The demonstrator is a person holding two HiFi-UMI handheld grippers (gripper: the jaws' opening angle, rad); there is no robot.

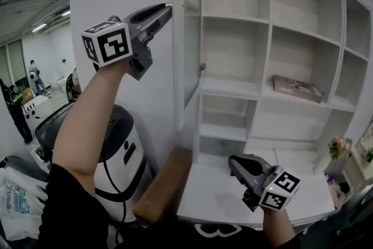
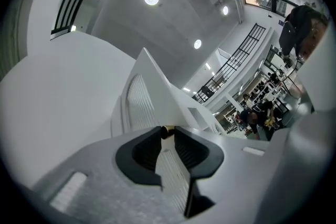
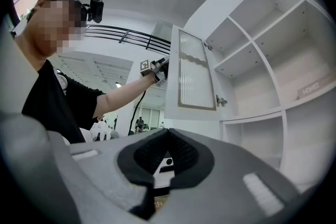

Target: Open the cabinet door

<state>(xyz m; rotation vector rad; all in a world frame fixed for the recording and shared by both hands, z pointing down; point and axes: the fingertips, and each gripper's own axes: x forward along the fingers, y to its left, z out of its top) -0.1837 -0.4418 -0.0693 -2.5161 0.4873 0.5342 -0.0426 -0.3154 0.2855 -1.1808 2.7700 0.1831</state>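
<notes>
White cabinet door [image 1: 191, 38] stands swung wide from the shelf unit [image 1: 270, 14], its edge toward me. My left gripper [image 1: 164, 10] is raised, jaws clamped on the door's outer edge near the top. My right gripper [image 1: 232, 161] hovers low over the worktop [image 1: 221, 207], jaws closed on nothing.

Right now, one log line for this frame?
left gripper: shut on cabinet door edge | cabinet door: swung open | right gripper: shut, empty, over desk
</notes>
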